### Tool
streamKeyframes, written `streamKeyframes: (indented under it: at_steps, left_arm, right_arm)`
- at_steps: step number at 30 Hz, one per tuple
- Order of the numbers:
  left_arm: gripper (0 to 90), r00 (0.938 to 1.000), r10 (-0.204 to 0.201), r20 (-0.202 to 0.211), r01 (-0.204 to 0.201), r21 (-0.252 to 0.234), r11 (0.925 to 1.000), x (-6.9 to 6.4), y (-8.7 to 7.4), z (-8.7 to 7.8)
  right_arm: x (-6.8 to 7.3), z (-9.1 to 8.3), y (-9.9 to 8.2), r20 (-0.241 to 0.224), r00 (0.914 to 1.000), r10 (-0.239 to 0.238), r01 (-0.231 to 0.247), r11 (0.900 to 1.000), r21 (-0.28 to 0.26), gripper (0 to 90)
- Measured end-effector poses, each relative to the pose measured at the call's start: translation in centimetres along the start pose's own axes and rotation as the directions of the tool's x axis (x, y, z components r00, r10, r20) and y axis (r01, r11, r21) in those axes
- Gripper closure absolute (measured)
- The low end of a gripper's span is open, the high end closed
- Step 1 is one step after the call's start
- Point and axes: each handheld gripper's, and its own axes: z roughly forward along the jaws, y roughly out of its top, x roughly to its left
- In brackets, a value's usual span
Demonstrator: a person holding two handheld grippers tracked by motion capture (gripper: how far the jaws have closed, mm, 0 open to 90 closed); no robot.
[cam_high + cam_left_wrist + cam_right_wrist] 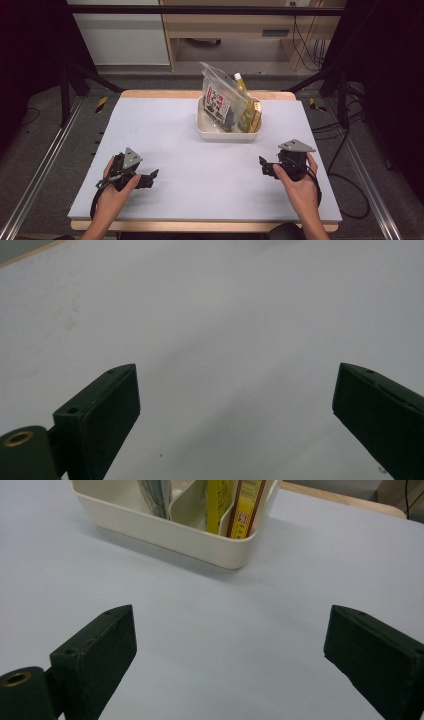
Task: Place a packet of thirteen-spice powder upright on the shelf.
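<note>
At table's far middle, tray (202, 131) stands with bag (218, 102) and yellow packs (250, 116) upright inside. Left gripper (150, 178) and right gripper (265, 167) rest near front edge, jaws wide apart, empty. Judged: packing looks done, or unloading not yet begun.
</note>
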Motion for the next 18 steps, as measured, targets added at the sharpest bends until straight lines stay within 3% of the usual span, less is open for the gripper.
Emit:
streamKeyframes:
  at_steps: [9, 13, 18]
  left_arm:
    - [4.9, 0.9999, 0.003, -0.013, -0.002, 0.013, 0.9999, 0.0, -0.1, 0.2]
    - [4.9, 0.9998, -0.001, -0.022, 0.001, 0.016, 0.9999, 0.1, -0.1, 0.2]
    - [4.9, 0.9994, -0.015, -0.032, 0.015, 0.008, 0.9998, 0.5, -0.1, 0.2]
  right_arm:
    - [0.0, 1.3, -1.3, -0.013, 0.9999, 0.007, -0.007, 0.9993, 0.036, 7.5]
    - [0.1, 2.7, -2.6, -0.001, 0.9993, 0.038, -0.038, 0.9976, 0.057, 9.5]
    - [0.3, 3.4, -3.4, 0.002, 0.9999, 0.011, -0.011, 0.9976, 0.069, 11.0]
